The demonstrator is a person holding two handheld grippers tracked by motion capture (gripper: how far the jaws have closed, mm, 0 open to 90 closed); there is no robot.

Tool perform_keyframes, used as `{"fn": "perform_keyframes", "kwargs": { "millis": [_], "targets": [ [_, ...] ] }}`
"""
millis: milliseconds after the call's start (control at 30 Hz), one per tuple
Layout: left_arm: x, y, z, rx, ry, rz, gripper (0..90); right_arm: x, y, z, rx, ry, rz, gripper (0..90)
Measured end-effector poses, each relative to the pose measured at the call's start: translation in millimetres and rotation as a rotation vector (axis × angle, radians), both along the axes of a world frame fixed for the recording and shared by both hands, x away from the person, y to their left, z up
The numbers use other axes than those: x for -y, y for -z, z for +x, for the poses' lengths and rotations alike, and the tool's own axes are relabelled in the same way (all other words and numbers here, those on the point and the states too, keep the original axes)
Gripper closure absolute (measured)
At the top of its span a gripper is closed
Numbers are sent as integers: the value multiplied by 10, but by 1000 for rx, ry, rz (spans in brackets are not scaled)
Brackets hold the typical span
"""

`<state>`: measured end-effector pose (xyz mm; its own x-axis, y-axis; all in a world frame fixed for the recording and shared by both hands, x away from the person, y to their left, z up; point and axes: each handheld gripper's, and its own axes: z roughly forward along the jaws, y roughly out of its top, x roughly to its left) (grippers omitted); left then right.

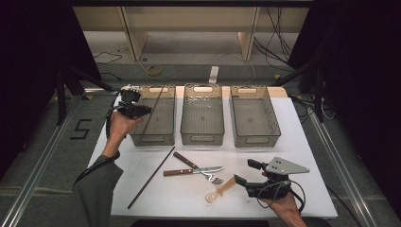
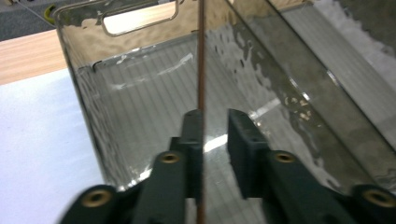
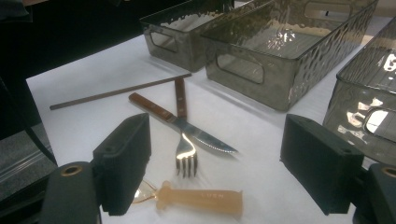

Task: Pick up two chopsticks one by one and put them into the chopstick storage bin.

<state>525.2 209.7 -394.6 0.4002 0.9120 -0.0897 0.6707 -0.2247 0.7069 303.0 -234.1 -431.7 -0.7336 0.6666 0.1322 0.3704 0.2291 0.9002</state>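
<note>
The left claw [image 2: 215,135], jaws parted, has a chopstick [image 2: 201,70] loose against one pad over the left bin [image 1: 152,116], apparently for dropping in. The right claw [image 3: 215,172] gapes empty, a spoon [image 3: 198,199] just below.

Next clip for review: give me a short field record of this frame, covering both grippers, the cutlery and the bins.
work in hand: sorting cutlery into bins
left gripper: over the left bin, jaws apart, a chopstick between them beside one pad, grip released
right gripper: open, low over the table, holding nothing
on table: second chopstick, knife, fork, translucent spoon
knife and fork: crossed
middle bin: no cutlery seen
right bin: no cutlery seen
</note>
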Motion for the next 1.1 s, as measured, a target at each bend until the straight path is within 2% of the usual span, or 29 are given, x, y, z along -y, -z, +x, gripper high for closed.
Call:
{"fn": "perform_keyframes", "kwargs": {
  "millis": [100,133,233,267,333,400,467,567,733,867,967,1100],
  "targets": [
    [10,-3,-46,-19,-4,-59,529,1,-3,-3,2,-1,0,252],
    [20,-10,-71,-22,-6,-64,529,1,-3,-3,2,-1,0,252],
    [58,-33,-168,-31,2,-61,438,1,-4,-4,3,-2,0,252],
    [61,-42,-206,-36,2,-78,388,1,-4,-4,2,-2,-1,252],
    [58,-55,-289,-48,11,-106,367,1,-4,-4,3,-2,0,252],
    [62,-56,-376,-52,27,-103,311,1,-2,-3,1,-2,-1,252],
    [60,-52,-462,-63,41,-97,298,-2,-1,-3,0,-2,-1,252],
    [28,-31,-560,-75,48,-125,276,-4,-5,-7,1,-3,-2,252],
    [29,19,-684,-112,72,-94,238,-15,-19,-22,8,-4,-4,251],
    [30,33,-795,-123,81,-101,226,-11,-19,-18,7,-5,-2,251],
    [76,52,-867,-139,99,-63,222,-12,-22,-23,10,-3,0,251],
    [107,89,-951,-169,115,-40,217,-7,-25,-24,13,-4,1,251]
  ]
}}
